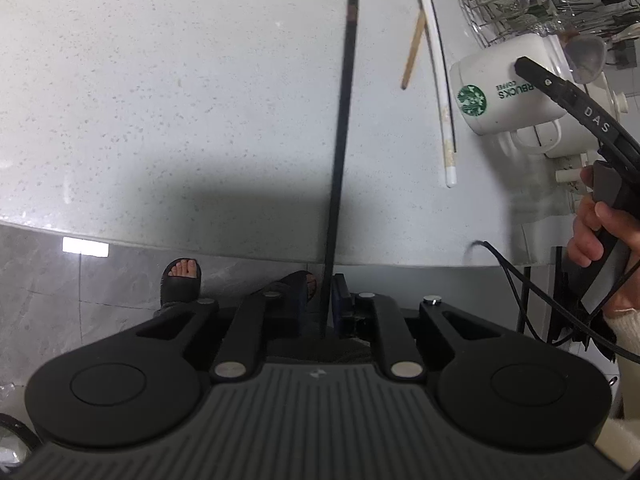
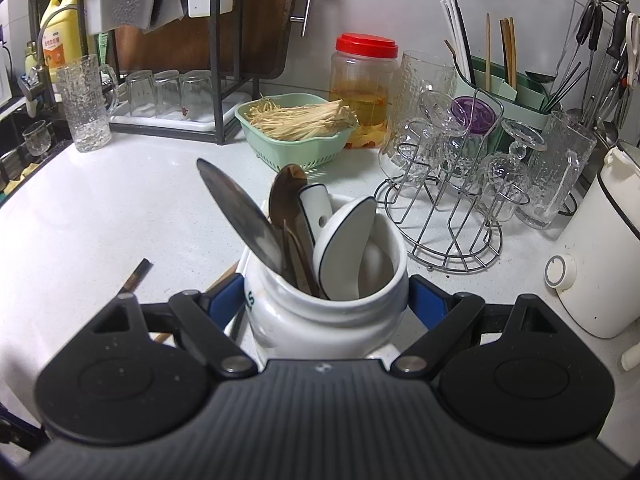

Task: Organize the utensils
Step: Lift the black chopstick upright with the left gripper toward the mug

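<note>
My left gripper (image 1: 330,308) is shut on a black chopstick (image 1: 342,128) that points forward over the white counter (image 1: 160,100). A wooden chopstick (image 1: 414,46) and a white chopstick (image 1: 438,80) lie on the counter to its right. My right gripper (image 2: 326,300) is shut on a white Starbucks mug (image 2: 316,316), also seen in the left wrist view (image 1: 504,88). The mug holds a metal spoon (image 2: 240,216), a brown spoon (image 2: 286,196) and white ceramic spoons (image 2: 344,236). The black chopstick's end (image 2: 136,276) shows left of the mug.
A wire rack of glasses (image 2: 452,184), a green basket of noodles (image 2: 296,132), a red-lidded jar (image 2: 362,92), a green utensil holder (image 2: 512,92) and a white kettle (image 2: 600,252) stand behind and right of the mug. The counter edge (image 1: 200,246) is near.
</note>
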A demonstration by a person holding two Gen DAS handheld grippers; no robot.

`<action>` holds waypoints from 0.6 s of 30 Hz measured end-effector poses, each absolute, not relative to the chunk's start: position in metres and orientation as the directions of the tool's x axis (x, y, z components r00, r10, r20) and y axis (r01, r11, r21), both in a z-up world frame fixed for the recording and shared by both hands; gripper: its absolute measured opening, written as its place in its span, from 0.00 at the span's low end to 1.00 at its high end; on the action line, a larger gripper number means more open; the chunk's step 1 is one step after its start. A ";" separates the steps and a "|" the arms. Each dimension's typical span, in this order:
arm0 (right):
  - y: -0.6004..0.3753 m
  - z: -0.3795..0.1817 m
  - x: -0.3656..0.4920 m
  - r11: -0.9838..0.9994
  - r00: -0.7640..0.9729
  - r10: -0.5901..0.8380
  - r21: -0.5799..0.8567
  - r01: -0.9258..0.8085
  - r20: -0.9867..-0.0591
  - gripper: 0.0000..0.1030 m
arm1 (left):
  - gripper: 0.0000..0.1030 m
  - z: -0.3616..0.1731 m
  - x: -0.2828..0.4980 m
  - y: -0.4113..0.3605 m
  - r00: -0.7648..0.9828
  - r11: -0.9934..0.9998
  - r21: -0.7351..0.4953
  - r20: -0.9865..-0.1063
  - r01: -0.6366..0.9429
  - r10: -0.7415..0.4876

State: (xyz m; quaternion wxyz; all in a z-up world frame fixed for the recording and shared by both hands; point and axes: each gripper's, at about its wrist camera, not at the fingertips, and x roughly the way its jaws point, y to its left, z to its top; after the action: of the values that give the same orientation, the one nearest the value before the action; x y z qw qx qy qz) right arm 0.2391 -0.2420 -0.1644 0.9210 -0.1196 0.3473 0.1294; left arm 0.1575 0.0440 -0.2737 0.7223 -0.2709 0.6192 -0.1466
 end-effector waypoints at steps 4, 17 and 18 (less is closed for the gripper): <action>-0.242 -0.165 0.238 0.937 0.726 0.154 -0.134 -0.322 -0.670 0.88 | 0.04 -0.265 0.156 0.040 0.205 0.807 -0.586 -0.800 -0.074 -0.563; -0.238 -0.165 0.240 0.940 0.722 0.134 -0.144 -0.309 -0.679 0.88 | 0.04 -0.173 0.178 0.040 0.285 0.796 -0.605 -0.757 0.034 -0.588; -0.238 -0.165 0.241 0.939 0.721 0.136 -0.144 -0.313 -0.679 0.88 | 0.04 -0.167 0.182 0.038 0.292 0.801 -0.597 -0.759 0.043 -0.582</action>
State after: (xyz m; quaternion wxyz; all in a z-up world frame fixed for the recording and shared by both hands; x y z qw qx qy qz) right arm 0.2406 -0.2385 -0.1646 0.9192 -0.1250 0.3528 0.1221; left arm 0.1817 0.0376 -0.1670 0.7667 -0.2409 0.5592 -0.2037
